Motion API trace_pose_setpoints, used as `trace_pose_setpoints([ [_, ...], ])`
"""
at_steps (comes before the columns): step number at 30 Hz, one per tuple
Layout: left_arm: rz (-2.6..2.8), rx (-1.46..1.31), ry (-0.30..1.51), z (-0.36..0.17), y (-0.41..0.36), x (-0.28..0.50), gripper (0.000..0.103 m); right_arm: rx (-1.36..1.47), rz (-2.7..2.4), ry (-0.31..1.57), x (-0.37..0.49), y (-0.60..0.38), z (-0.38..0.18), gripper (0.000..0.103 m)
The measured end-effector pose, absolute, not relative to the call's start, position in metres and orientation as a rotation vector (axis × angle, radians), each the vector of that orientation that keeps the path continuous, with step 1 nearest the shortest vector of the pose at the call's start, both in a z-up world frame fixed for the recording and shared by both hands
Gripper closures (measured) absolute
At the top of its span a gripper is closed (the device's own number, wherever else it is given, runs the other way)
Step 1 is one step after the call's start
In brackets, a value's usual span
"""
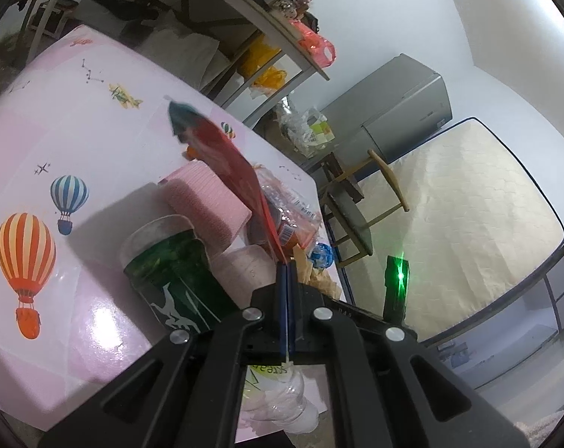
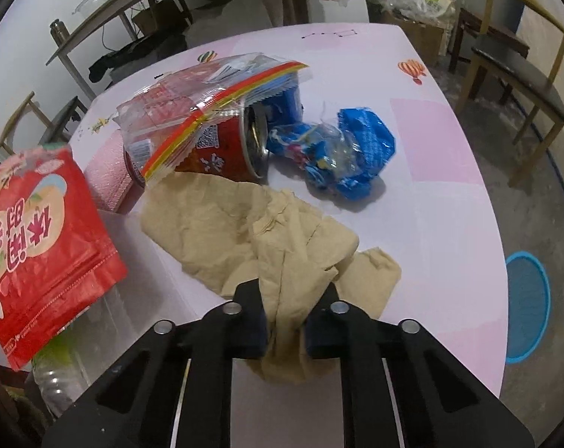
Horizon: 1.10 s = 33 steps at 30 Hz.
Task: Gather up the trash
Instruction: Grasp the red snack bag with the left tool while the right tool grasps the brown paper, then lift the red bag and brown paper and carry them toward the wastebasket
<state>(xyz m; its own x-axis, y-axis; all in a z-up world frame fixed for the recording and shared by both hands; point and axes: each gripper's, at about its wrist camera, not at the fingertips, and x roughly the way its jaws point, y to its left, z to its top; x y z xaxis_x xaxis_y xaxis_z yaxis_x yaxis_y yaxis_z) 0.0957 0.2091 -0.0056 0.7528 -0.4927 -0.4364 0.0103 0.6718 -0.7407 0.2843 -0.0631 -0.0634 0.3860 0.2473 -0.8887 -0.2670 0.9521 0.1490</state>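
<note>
In the left wrist view, my left gripper (image 1: 286,265) is shut on the bottom edge of a red snack bag (image 1: 222,149), which stands up over the pink table (image 1: 77,123). The same red bag (image 2: 39,246) shows at the left of the right wrist view. My right gripper (image 2: 285,317) is shut on a crumpled beige paper (image 2: 252,224) that lies on the table (image 2: 450,205); a fold is bunched between the fingers. Behind the paper lie a red can (image 2: 222,149) on its side, a clear wrapper with a rainbow stripe (image 2: 192,100) and a blue wrapper (image 2: 356,153).
A green printed cup (image 1: 174,276), a pink box (image 1: 207,201) and a clear plastic bottle (image 1: 282,399) stand or lie near the left gripper. A blue basket (image 2: 528,306) sits on the floor right of the table. A wooden chair (image 2: 517,74) stands at the far right.
</note>
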Motion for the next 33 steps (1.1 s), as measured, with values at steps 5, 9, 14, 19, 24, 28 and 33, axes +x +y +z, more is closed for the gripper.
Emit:
trace_pose_setpoints([
  [5,-0.328,-0.782,0.624,0.005,0.21,0.087,0.103,0.008,0.331,1.093,0.277,-0.07,-0.051,0.095],
  [9,-0.347,-0.755,0.564,0.023,0.208,0.076,0.103,0.024,0.337,1.057,0.267,-0.081,-0.035,0.095],
  [14,-0.372,-0.717,0.499,0.042,0.203,0.067,0.103,0.042,0.345,1.004,0.258,-0.087,-0.016,0.096],
  [19,-0.383,-0.702,0.494,0.051,0.194,0.067,0.103,0.067,0.355,0.979,0.25,-0.095,-0.004,0.096],
  [24,-0.414,-0.689,0.465,0.063,0.184,0.065,0.103,0.069,0.345,0.969,0.241,-0.103,0.004,0.096],
  [28,-0.447,-0.665,0.442,0.076,0.173,0.061,0.103,0.082,0.333,0.939,0.235,-0.112,0.016,0.096],
  [33,-0.487,-0.628,0.414,0.093,0.161,0.057,0.103,0.113,0.326,0.883,0.224,-0.124,0.036,0.096],
])
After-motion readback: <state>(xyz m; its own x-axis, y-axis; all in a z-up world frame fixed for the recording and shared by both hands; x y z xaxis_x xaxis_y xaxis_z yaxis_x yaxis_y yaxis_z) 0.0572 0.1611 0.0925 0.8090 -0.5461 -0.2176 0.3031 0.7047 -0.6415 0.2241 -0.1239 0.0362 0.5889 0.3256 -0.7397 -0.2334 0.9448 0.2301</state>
